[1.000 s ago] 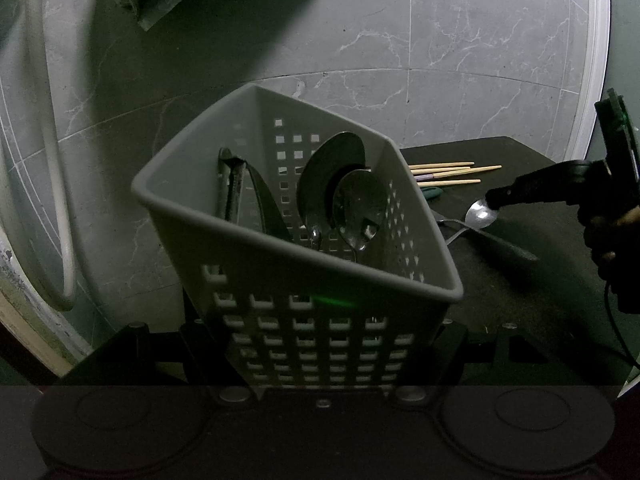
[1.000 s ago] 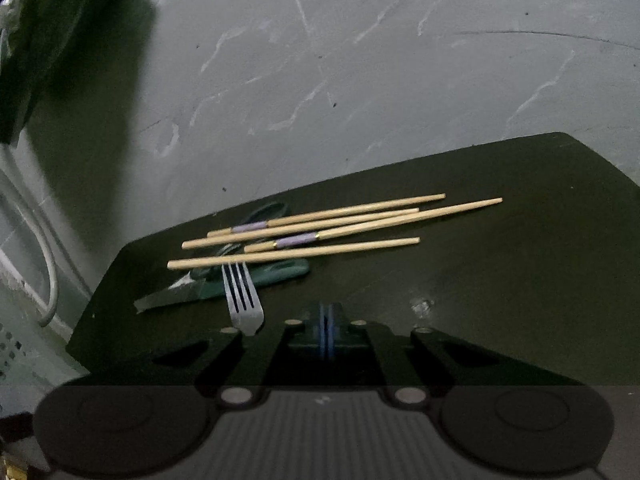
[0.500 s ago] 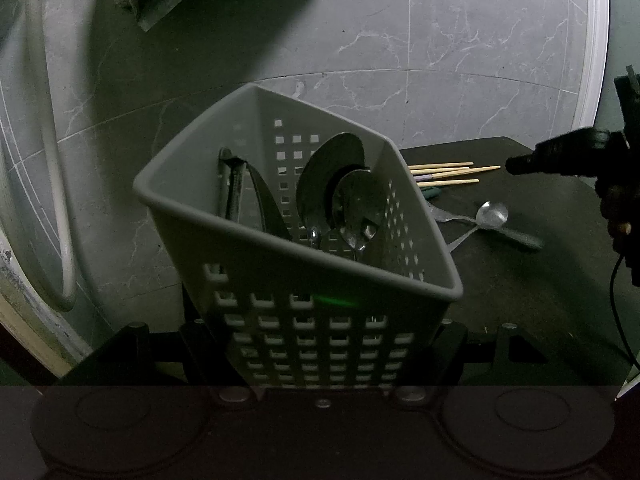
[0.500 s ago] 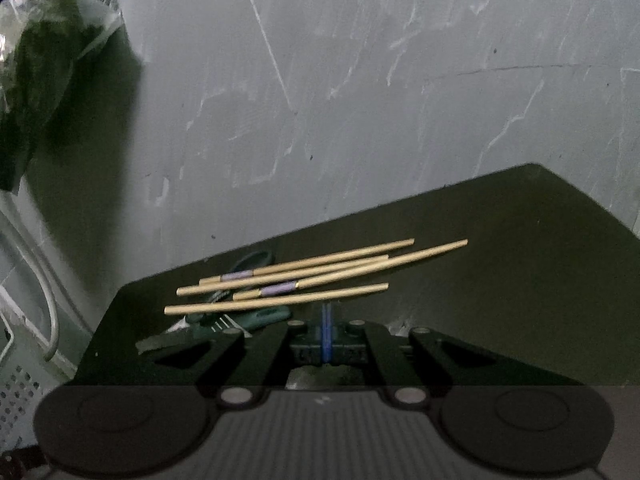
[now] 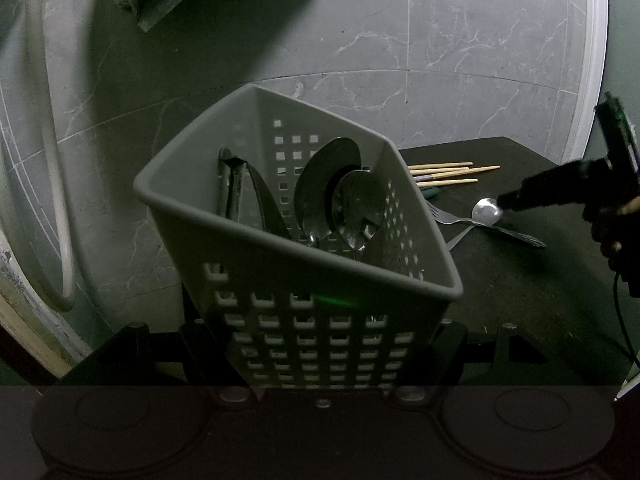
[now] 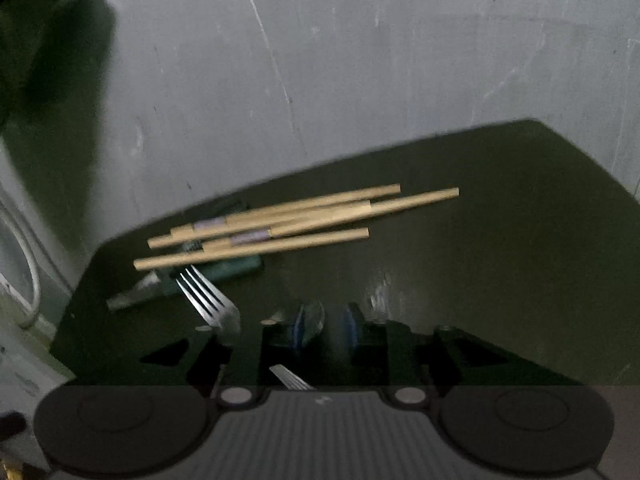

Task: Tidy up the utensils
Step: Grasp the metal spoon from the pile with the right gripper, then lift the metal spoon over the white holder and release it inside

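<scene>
- The left gripper [image 5: 320, 364] is clamped on the near wall of the grey perforated caddy [image 5: 224, 216], holding it tilted up in front of its camera, left of the black table [image 5: 520, 288].
- Already in the caddy: a large spoon [image 5: 320, 184], a slotted spoon [image 5: 358, 208] in front of it, and darker handles [image 5: 236, 188] on the left that I cannot name in this dim light.
- Left on the table: four wooden chopsticks [image 6: 304, 220] at the far side, a green-handled tool [image 6: 236, 268] under them, a fork [image 6: 204, 296] and a small spoon [image 5: 487, 212] with its handle running right.
- The right gripper [image 6: 324, 324] has just been opening; its jaws stand partly apart, low over the small spoon's bowl, which shows between the blue pads [image 6: 298, 326]. They do not seem to press on it, though the picture is smeared.
- By my reckoning the job is perhaps a third done; the table items are all still to go in.
- No brand, label or readable writing shows anywhere.
</scene>
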Tool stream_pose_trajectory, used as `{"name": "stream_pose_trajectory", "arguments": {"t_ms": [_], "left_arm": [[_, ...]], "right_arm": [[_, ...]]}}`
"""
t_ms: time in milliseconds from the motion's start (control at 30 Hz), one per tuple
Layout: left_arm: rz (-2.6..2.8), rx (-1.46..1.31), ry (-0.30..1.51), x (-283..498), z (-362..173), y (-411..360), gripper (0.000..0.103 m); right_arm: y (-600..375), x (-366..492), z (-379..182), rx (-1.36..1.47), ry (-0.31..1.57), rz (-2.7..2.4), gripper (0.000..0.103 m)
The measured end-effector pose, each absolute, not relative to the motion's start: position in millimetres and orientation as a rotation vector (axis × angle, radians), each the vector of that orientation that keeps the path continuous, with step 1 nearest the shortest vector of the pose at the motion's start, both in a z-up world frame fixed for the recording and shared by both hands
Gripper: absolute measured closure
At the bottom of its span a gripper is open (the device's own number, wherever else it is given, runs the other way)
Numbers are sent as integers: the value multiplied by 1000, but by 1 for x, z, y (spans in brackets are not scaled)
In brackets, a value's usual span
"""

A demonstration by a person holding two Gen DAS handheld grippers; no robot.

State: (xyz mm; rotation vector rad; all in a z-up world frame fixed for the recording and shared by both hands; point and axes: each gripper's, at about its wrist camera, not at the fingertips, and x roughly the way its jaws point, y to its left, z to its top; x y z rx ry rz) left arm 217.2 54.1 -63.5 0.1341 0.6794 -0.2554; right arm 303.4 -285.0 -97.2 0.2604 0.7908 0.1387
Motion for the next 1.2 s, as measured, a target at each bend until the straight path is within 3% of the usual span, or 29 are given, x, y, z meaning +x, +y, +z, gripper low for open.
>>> {"name": "stream_pose_trajectory", "arguments": {"t_ms": [167,233,267,300,600,1200], "left_arm": [[-256,140,683,216,-63,53,26],[-256,141,683,216,-62,53,26],[-255,140,684,216,-62,53,26],[-255,140,684,216,-62,53,26],[-252,138,684,216,-63,52,26],[-254,137,683,216,-63,52,27]], "right_arm": [[-277,307,-103,214,763,206,53],[-265,312,-103,121,748,229,58],[-259,312,-104,76,744,238,76],[-256,311,-104,59,737,248,82],[-261,305,-102,148,702,247,99],[-266,287,-49,113,565,263,103]]}}
